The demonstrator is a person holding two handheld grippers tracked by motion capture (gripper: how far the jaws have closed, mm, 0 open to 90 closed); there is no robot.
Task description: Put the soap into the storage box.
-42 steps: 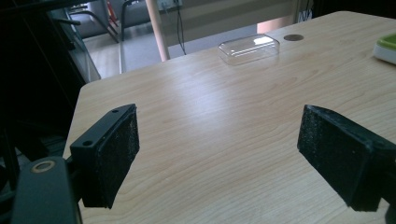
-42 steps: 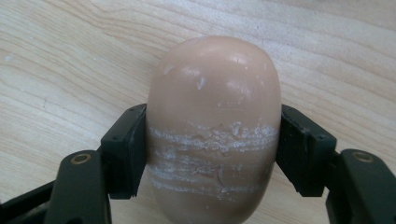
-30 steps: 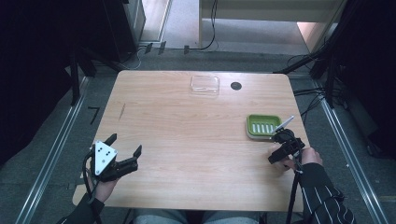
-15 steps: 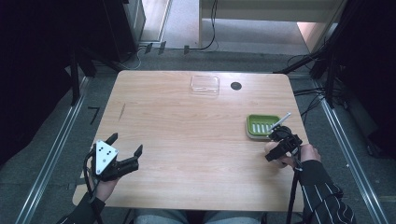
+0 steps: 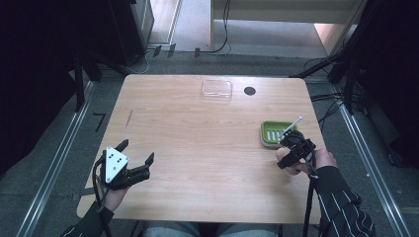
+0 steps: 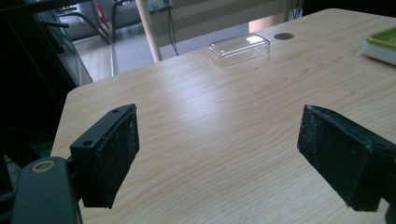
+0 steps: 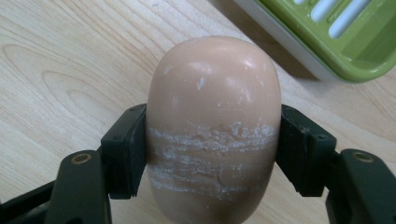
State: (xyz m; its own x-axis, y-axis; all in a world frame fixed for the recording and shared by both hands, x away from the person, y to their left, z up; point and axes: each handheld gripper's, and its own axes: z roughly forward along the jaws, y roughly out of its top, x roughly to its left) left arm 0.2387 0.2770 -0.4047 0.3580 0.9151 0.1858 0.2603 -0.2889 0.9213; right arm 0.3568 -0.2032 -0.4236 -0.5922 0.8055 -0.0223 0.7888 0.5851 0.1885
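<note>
My right gripper (image 7: 212, 140) is shut on a peach-coloured oval bar of soap (image 7: 215, 116). The jaws press its lower half, where white scuff lines run across it. The soap hangs just above the wood, beside the near-left corner of a green slotted soap dish (image 7: 345, 42). In the high view the right gripper (image 5: 287, 153) is at the table's right side, just in front of the soap dish (image 5: 274, 132). My left gripper (image 5: 137, 150) rests near the front left edge, open. Nothing lies between its pads (image 6: 112, 154).
A clear plastic lid (image 5: 216, 90) lies at the back centre of the wooden table (image 5: 197, 143), with a dark round hole (image 5: 249, 91) to its right. The lid (image 6: 239, 48) lies far ahead of the left gripper. Cables and dark stands surround the table.
The right gripper has shifted slightly left and toward the person with the soap held. The left gripper has stayed in place.
</note>
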